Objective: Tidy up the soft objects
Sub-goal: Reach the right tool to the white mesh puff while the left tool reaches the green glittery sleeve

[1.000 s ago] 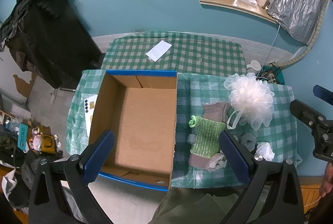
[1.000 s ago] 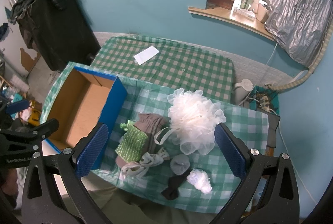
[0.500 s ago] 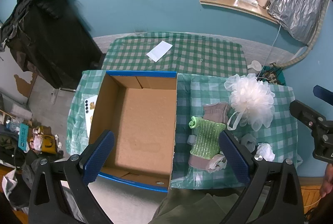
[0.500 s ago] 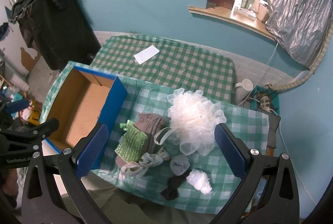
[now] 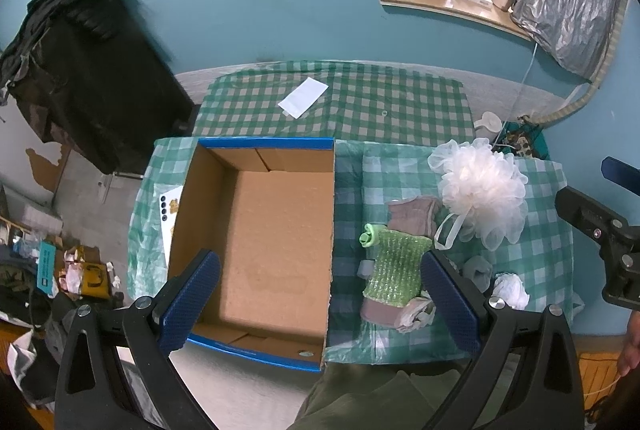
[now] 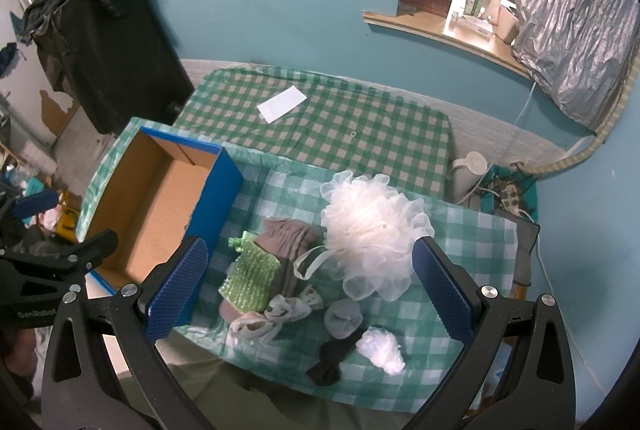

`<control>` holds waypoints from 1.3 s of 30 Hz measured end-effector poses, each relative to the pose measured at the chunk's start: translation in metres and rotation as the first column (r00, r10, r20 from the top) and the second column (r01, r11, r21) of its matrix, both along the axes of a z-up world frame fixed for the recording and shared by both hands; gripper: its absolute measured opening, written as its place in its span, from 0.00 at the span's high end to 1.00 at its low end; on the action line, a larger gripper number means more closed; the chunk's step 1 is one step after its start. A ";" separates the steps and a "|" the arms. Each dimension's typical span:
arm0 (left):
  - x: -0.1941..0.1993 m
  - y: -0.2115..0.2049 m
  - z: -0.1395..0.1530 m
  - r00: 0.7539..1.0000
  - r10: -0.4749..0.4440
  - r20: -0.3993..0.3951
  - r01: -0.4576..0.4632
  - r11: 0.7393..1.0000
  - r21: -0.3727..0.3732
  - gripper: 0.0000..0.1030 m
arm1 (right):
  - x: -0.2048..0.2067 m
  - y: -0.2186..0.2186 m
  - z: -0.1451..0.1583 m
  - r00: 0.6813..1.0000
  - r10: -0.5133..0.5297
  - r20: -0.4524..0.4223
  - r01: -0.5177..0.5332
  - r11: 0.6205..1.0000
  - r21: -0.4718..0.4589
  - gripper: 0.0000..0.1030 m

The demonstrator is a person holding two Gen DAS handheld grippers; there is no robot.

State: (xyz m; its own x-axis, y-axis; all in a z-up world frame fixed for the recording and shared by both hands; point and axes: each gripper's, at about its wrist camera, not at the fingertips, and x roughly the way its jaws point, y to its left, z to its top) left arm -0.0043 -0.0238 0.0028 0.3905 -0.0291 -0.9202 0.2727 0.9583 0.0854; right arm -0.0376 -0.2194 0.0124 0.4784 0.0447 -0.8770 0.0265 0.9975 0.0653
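Right wrist: bath pouf [image 6: 372,226] lies between open right gripper [image 6: 308,284] fingers.

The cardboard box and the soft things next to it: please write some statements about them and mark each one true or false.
1. The cardboard box has nothing inside it. True.
2. The white mesh pouf lies inside the box. False: it lies on the checked cloth, outside the box.
3. The left gripper has its fingers wide apart and holds nothing. True.
4. The right gripper is shut on the green knitted piece. False: its fingers are open, and the piece lies on the cloth.
5. A dark sock lies near the front edge of the cloth. True.
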 end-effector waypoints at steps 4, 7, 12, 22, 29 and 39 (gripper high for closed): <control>0.001 -0.003 -0.004 1.000 0.002 -0.008 -0.002 1.000 -0.007 0.01 | -0.001 0.000 -0.002 1.000 0.003 -0.003 -0.003 1.000 0.001 0.01; -0.001 -0.005 -0.007 1.000 0.005 -0.011 -0.005 1.000 -0.006 0.01 | -0.001 -0.007 -0.002 1.000 0.007 -0.009 -0.007 1.000 0.002 0.01; 0.001 -0.007 -0.021 0.999 0.012 -0.039 -0.012 1.000 -0.005 0.01 | 0.001 -0.019 -0.010 0.999 0.016 -0.028 -0.016 1.000 -0.008 0.01; 0.005 -0.023 -0.047 0.999 -0.029 -0.023 0.030 0.999 0.027 0.01 | 0.019 -0.054 -0.033 0.997 0.042 -0.068 -0.045 0.998 -0.052 0.01; 0.012 -0.037 -0.069 0.999 -0.052 -0.012 0.053 0.996 0.078 0.01 | 0.040 -0.075 -0.063 0.990 0.077 -0.118 -0.085 0.994 -0.064 0.01; 0.014 -0.057 -0.113 0.996 -0.085 -0.013 0.086 0.983 0.160 0.01 | 0.063 -0.079 -0.108 0.976 0.121 -0.183 -0.133 0.989 -0.057 0.01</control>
State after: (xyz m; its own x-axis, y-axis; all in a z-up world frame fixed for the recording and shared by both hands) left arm 0.0097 -0.0805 -0.1106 0.3871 0.0855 -0.9181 0.3542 0.9055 0.2336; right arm 0.0252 -0.2988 -0.0957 0.3084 0.0320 -0.9507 -0.0958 0.9954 0.0025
